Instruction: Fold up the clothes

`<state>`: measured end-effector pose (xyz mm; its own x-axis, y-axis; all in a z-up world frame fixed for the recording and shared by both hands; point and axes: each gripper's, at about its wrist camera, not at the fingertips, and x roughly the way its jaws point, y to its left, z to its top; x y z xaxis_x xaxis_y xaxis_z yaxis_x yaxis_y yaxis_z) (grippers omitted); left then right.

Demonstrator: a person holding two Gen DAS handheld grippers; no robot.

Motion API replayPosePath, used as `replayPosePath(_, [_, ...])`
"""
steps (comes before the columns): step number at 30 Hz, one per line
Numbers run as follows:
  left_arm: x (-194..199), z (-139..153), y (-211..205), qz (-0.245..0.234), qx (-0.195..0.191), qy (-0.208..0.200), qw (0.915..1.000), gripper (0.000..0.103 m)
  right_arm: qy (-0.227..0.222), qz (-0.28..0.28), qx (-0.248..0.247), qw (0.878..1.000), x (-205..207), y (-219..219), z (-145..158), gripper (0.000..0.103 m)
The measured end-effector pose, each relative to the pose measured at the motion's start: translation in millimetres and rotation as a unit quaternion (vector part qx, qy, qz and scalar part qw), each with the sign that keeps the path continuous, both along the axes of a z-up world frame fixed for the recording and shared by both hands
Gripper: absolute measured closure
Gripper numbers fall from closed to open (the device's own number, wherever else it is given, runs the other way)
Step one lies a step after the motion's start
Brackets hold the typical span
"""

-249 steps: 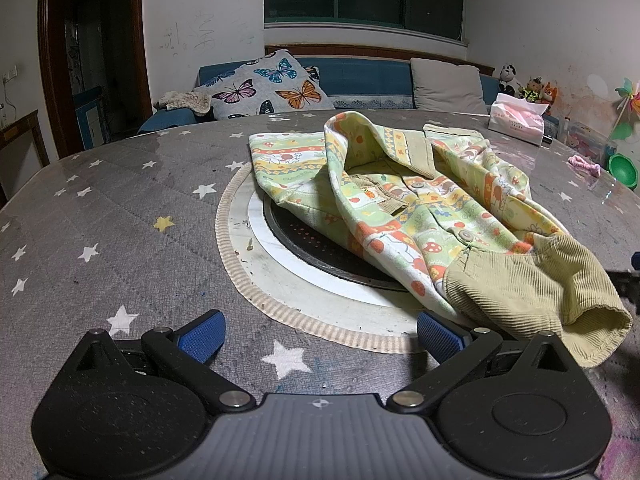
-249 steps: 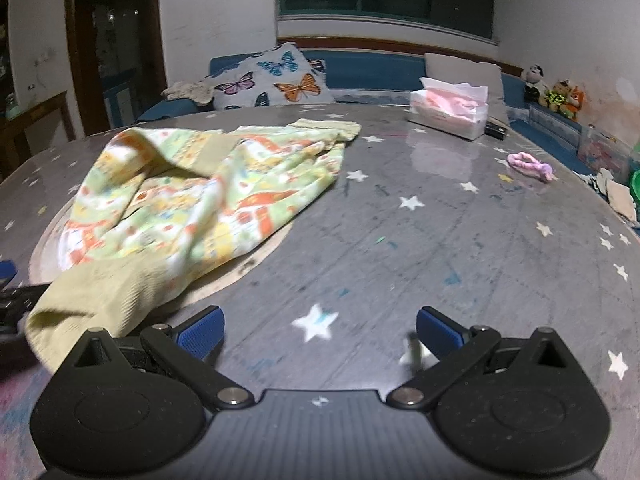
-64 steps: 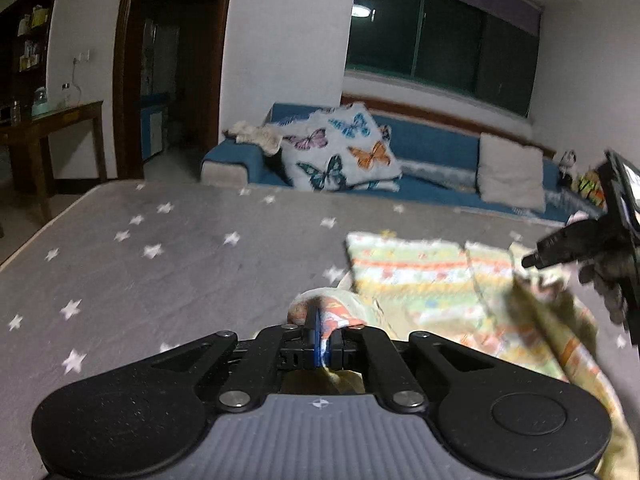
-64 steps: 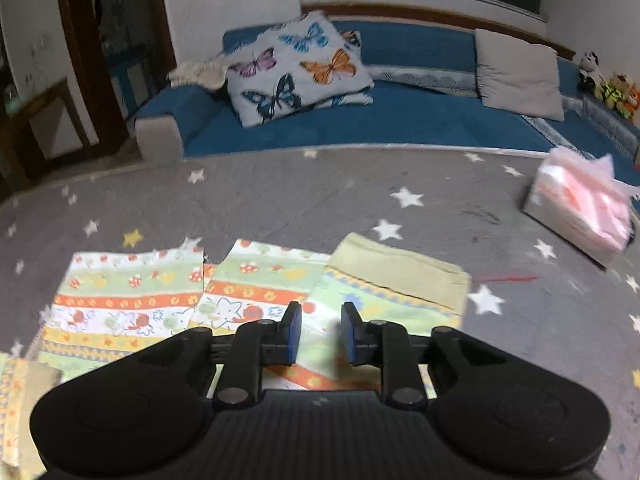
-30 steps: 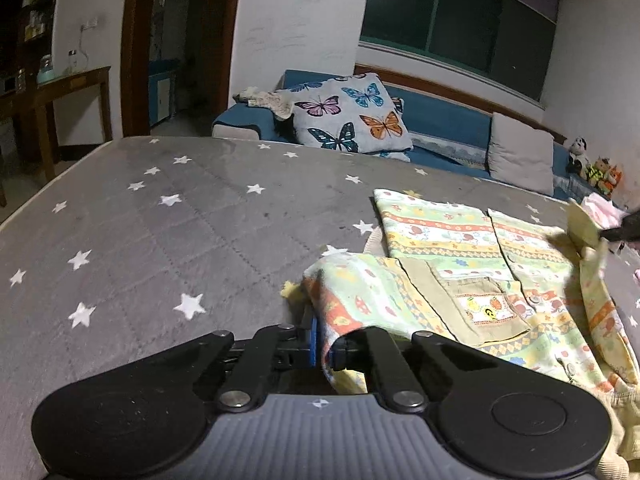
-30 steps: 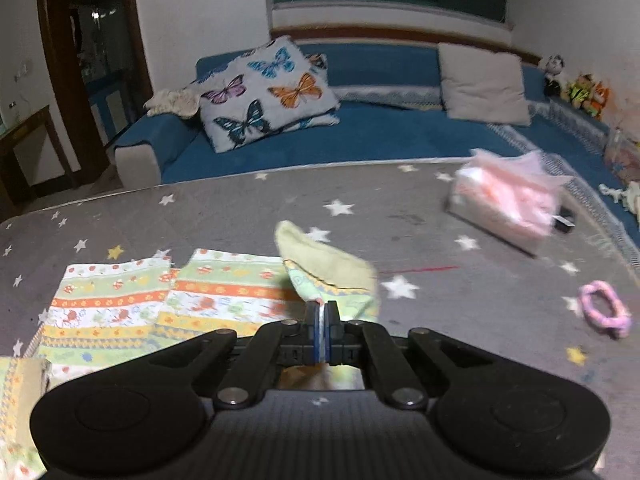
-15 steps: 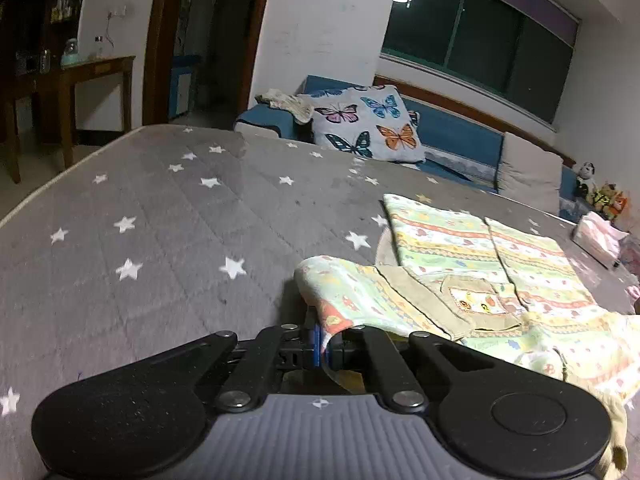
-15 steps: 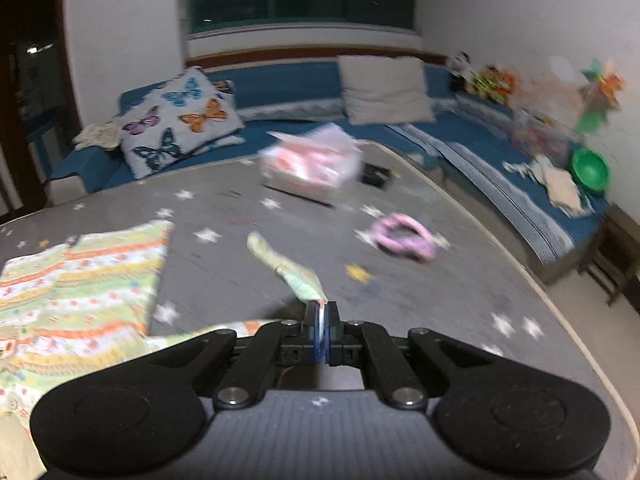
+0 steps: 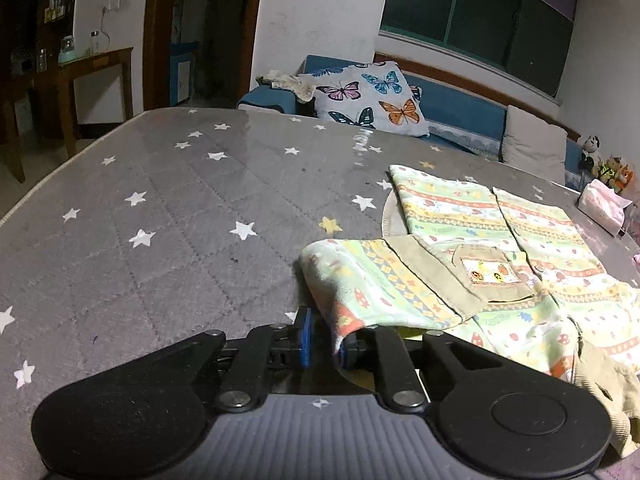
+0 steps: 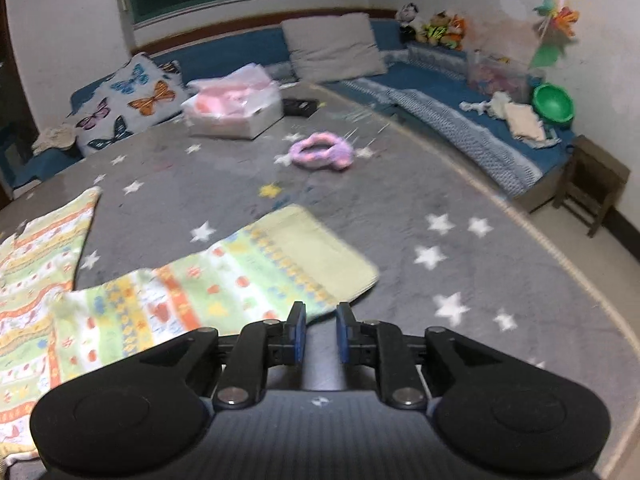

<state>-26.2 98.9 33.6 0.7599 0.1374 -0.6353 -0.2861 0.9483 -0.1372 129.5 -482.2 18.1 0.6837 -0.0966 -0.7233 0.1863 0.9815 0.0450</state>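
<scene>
A child's patterned green, yellow and orange jacket lies spread on the grey star-print table. Its left sleeve is folded in over the body. My left gripper is slightly open, with the sleeve's edge draped over its right finger. In the right wrist view the other sleeve lies flat and stretched out to the right, its yellow cuff at the end. My right gripper is open and empty just in front of that sleeve's near edge.
A pink tissue box and a pink hair band lie on the table beyond the sleeve. The table's round edge curves past on the right. A blue sofa with a butterfly pillow stands behind the table.
Both grippers have opened and let go of the sleeves. The right sleeve, held up half a second ago, now lies flat on the table.
</scene>
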Motion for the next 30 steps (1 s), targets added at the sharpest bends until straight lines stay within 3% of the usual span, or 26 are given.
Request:
replayPosePath(1, [0,0,0,0.001,0.001,0.0,1.0,0.087,-0.003,-0.001,-0.003,1.0,0,-1,3,0.086])
replayPosePath(4, [0,1,-1,0.008,0.008,0.003,0.9999,0.071,-0.01,0.008,-0.004,1.0,1,-1,14,0.086])
replayPosePath(12, [-4,5,-3,0.001,0.021,-0.001,0.9998,0.057,-0.026,0.035,-0.02,0.999,1,11,39,0.079])
replayPosePath(14, [-6,6,-6,-0.005,0.027,-0.002,0.9996,0.051,-0.021,0.053,-0.016,0.998,6,20,35,0.074])
replayPosePath(19, [-7,7,-17,-0.024,0.052,0.0,0.9984,0.044,-0.007,0.094,0.0,0.996,19,46,20,0.074])
replayPosePath(26, [-3,7,-38,-0.058,0.11,-0.005,0.9922,0.023,0.006,0.12,0.002,0.993,43,79,-5,0.066])
replayPosePath(30, [6,3,-48,-0.072,0.138,-0.001,0.9877,0.022,0.01,0.115,-0.007,0.993,50,83,-14,0.061])
